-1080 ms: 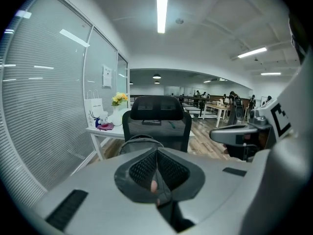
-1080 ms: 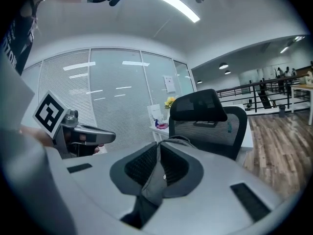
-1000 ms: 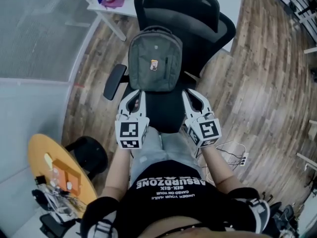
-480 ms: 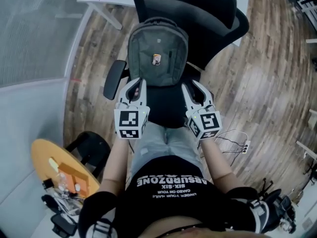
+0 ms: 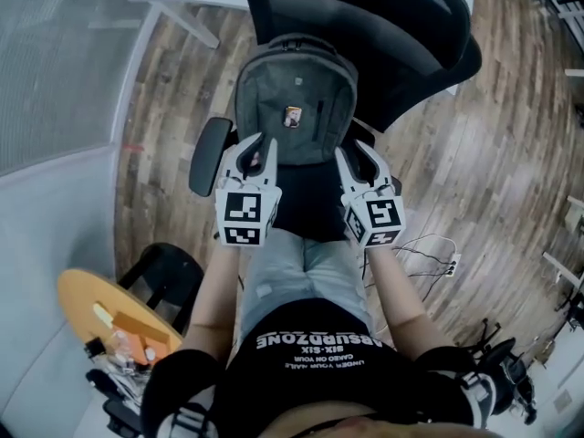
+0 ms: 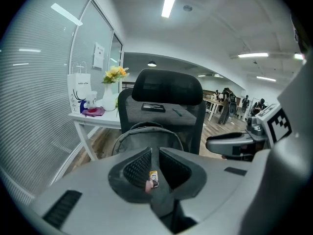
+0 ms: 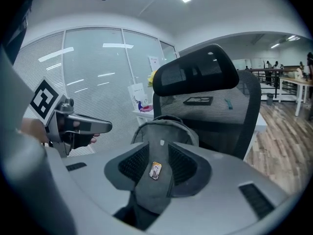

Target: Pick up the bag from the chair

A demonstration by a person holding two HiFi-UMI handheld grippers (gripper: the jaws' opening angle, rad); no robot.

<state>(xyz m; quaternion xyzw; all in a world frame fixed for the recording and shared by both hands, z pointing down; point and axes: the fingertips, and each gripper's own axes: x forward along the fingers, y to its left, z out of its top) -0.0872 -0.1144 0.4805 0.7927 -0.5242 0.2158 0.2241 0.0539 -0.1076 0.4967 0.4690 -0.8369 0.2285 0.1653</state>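
Note:
A grey backpack (image 5: 292, 94) stands upright on the seat of a black office chair (image 5: 383, 26), leaning on its backrest. Both grippers hover just in front of the bag's lower edge, apart from it. My left gripper (image 5: 258, 147) is at the bag's lower left; its jaws have just been opening and show a narrow gap with nothing between them. My right gripper (image 5: 355, 154) is at the lower right, its jaws wider apart, also just opened and empty. Past the left gripper (image 6: 155, 152) the bag (image 6: 146, 133) fills the middle. The right gripper (image 7: 158, 148) frames the bag (image 7: 164, 131) and its small badge.
The chair's armrest (image 5: 208, 153) juts out beside the left gripper. A white table (image 6: 95, 117) with a vase and a paper bag stands behind the chair by a glass wall. A round orange table (image 5: 105, 313), a black stool (image 5: 173, 276) and floor cables (image 5: 429, 263) are close by.
Both grippers have moved forward and down to the bag's lower edge. The right gripper's jaws have spread apart. The left gripper's jaws have parted slightly.

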